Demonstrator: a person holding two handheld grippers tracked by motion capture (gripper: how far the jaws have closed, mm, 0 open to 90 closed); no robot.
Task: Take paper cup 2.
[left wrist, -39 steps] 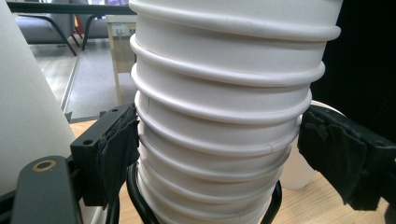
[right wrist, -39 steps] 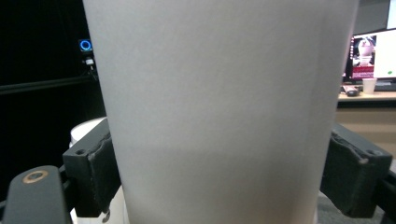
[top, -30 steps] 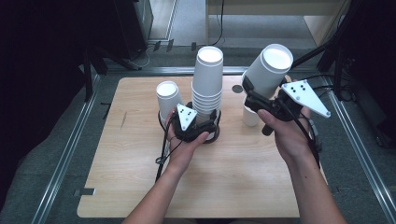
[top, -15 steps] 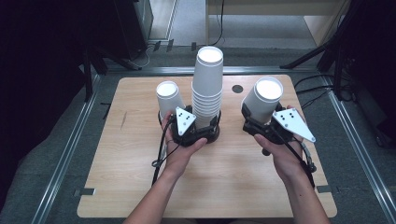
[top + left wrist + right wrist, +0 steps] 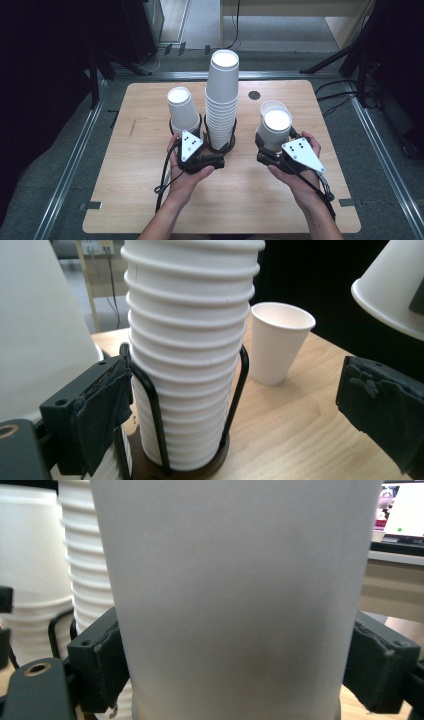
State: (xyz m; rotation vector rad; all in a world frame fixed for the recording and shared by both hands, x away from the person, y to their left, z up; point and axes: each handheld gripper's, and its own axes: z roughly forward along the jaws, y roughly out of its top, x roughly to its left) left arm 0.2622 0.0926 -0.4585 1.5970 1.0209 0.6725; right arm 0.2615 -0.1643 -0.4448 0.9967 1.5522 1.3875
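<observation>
We see the right gripper [image 5: 272, 150] clamped on an upside-down white paper cup [image 5: 276, 129], pads pressing its smooth tapered wall, low over the right side of the wooden table [image 5: 310, 210]. Just behind stands an upright cup [image 5: 278, 342], mouth open. The left gripper [image 5: 207, 150] has just been opening; jaws wide, padded faces clear of the stack of cups [image 5: 222, 100], which sits between them in a black wire holder [image 5: 235, 400]. Stack is ribbed with rolled rims. Another inverted cup [image 5: 182, 110] sits left of the stack.
</observation>
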